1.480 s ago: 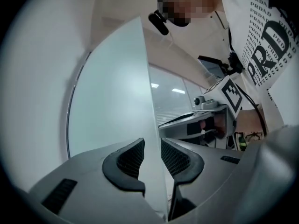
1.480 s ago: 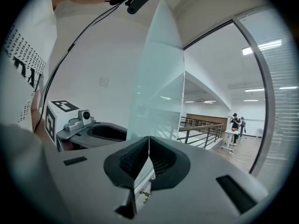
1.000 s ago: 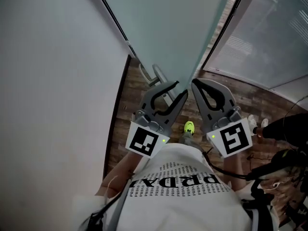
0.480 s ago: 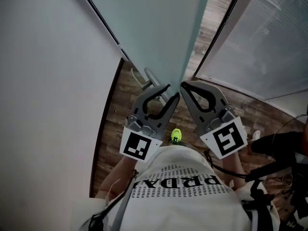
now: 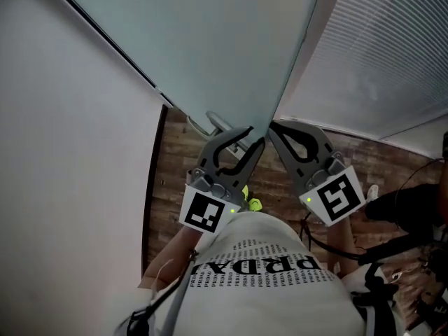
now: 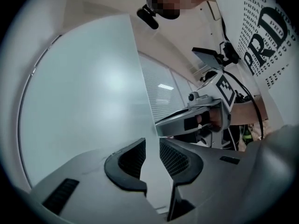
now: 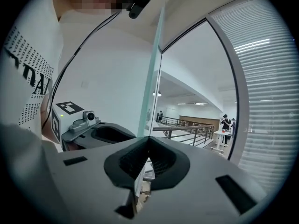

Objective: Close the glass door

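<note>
Pinches the edge of the glass door (image 5: 210, 40), likely heavy, stiff and slippery, in the right hand-held gripper (image 7: 148, 141) while closing the spread left hand-held gripper (image 6: 152, 155) over it.

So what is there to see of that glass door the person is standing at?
The glass door is a tall frosted panel, pale blue-green and not see-through, with a thin bare free edge. A curved silvery metal handle is mounted near that edge. The door stands upright and open, a hall showing past its edge. The left gripper, its jaws apart and closing, seems to have the edge in its gap. The right gripper, jaws together, points at the edge. Contact cannot be confirmed.
</note>
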A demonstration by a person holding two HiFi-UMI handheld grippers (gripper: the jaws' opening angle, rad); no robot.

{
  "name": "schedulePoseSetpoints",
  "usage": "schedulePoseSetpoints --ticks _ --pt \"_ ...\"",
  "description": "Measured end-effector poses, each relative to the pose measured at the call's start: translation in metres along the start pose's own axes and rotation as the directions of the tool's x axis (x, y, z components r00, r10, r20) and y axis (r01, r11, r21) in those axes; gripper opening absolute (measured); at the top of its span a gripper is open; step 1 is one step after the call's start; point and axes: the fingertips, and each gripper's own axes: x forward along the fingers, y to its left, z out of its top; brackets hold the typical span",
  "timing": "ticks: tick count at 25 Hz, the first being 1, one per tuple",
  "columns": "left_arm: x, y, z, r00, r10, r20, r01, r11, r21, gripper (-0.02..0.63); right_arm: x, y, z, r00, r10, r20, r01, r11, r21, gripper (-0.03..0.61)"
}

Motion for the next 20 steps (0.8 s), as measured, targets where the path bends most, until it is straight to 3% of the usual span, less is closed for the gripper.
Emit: schedulePoseSetpoints --ticks 5,10,13,20 --pt "-0.001 0.011 0.018 0.998 0.047 0.049 -0.051 0.995 0.081 0.064 0.001 -0.005 0.018 0.998 0.026 0.061 -0.022 0.998 -0.051 -0.002" --pt "-0.006 0.008 0.014 0.999 -0.002 0.037 0.000 0.998 0.060 0.060 -0.002 0.002 0.020 0.998 0.013 0.056 -0.012 0.999 -0.033 -0.002" --pt "-0.012 0.012 0.009 0.999 -0.014 0.046 0.012 0.999 0.046 0.018 -0.002 0.007 0.020 0.998 0.013 0.055 -0.012 1.000 -0.015 -0.002" --pt "-0.033 0.013 0.012 0.993 0.058 0.105 -0.063 0.997 0.048 0.008 0.000 0.030 0.019 0.996 0.083 0.014 -0.082 0.996 -0.044 -0.002"
